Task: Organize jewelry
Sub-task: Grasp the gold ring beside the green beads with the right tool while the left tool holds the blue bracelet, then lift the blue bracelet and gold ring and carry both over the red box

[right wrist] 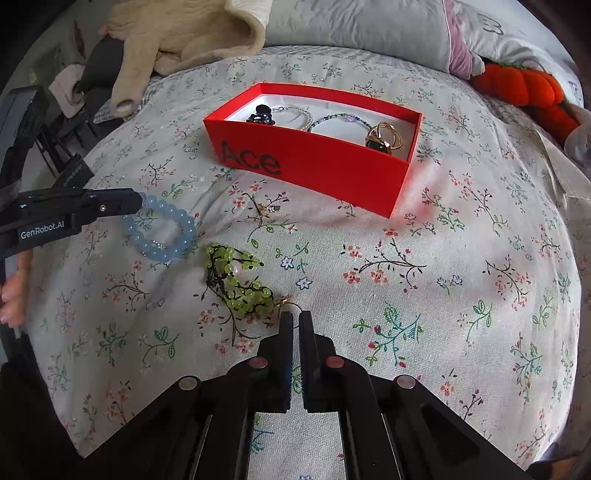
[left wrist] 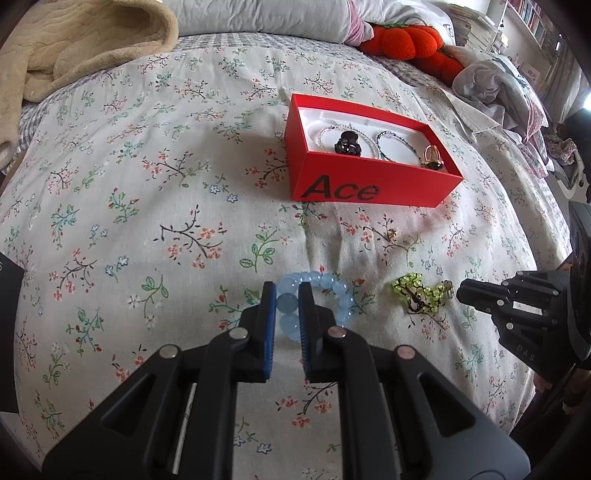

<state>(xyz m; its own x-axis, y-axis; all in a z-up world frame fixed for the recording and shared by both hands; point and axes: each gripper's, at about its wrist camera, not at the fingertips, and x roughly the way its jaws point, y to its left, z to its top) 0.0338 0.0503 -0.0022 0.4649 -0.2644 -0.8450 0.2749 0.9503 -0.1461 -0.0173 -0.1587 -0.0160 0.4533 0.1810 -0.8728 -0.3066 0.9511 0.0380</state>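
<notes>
A light blue bead bracelet (left wrist: pixel 332 291) lies on the flowered bedspread. My left gripper (left wrist: pixel 287 291) straddles its near side, jaws closed on the beads; it also shows in the right wrist view (right wrist: pixel 136 201) at the bracelet (right wrist: pixel 173 236). A green bead piece (left wrist: pixel 421 293) lies to the right, also in the right wrist view (right wrist: pixel 240 284). My right gripper (right wrist: pixel 295 317) is shut and empty just beside it. The red box (left wrist: pixel 369 184) holds a dark flower piece (left wrist: pixel 347 142), thin bracelets (left wrist: pixel 395 146) and a gold ring (right wrist: pixel 384 136).
A small gold item (right wrist: pixel 269 208) lies on the spread in front of the box (right wrist: pixel 314 162). A beige blanket (left wrist: pixel 74 44), pillows (right wrist: pixel 369 29) and orange plush toys (left wrist: pixel 406 40) line the far side of the bed.
</notes>
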